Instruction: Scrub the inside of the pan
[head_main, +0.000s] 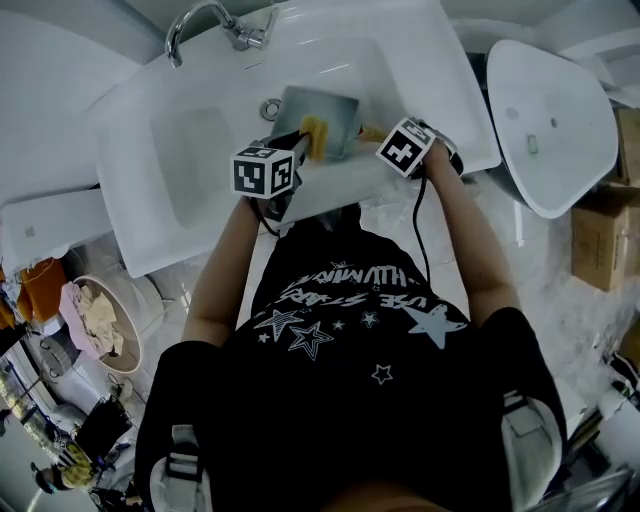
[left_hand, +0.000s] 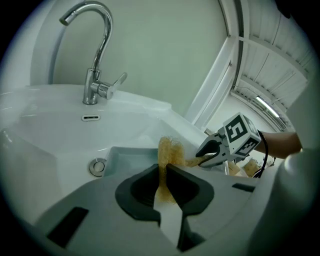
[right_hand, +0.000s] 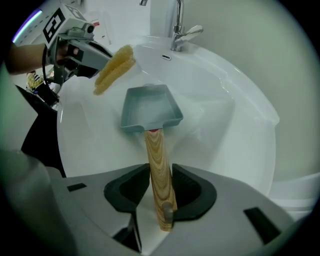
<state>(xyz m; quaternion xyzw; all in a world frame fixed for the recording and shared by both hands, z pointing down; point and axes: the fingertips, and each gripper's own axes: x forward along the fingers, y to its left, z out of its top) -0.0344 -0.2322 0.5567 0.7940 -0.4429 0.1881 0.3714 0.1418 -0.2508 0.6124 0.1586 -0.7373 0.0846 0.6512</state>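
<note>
A grey rectangular pan (head_main: 322, 112) lies in the white sink (head_main: 170, 190), its wooden handle (right_hand: 157, 160) pointing toward me. My right gripper (right_hand: 161, 189) is shut on that handle, and the pan's inside (right_hand: 149, 109) faces up. My left gripper (left_hand: 162, 174) is shut on a yellow sponge (left_hand: 169, 150), which sticks out past the jaws. The right gripper view shows the sponge (right_hand: 115, 69) hanging just above the pan's far left corner, apart from it. In the head view the sponge (head_main: 316, 138) is over the pan's near edge, between the left gripper (head_main: 298, 150) and the right gripper (head_main: 378, 136).
A chrome faucet (head_main: 205, 22) stands at the sink's back, and the drain (left_hand: 98, 166) is beside the pan. A second white basin (head_main: 550, 120) sits to the right, with a cardboard box (head_main: 600, 240) below it. A bin of rags (head_main: 100, 320) stands on the floor at left.
</note>
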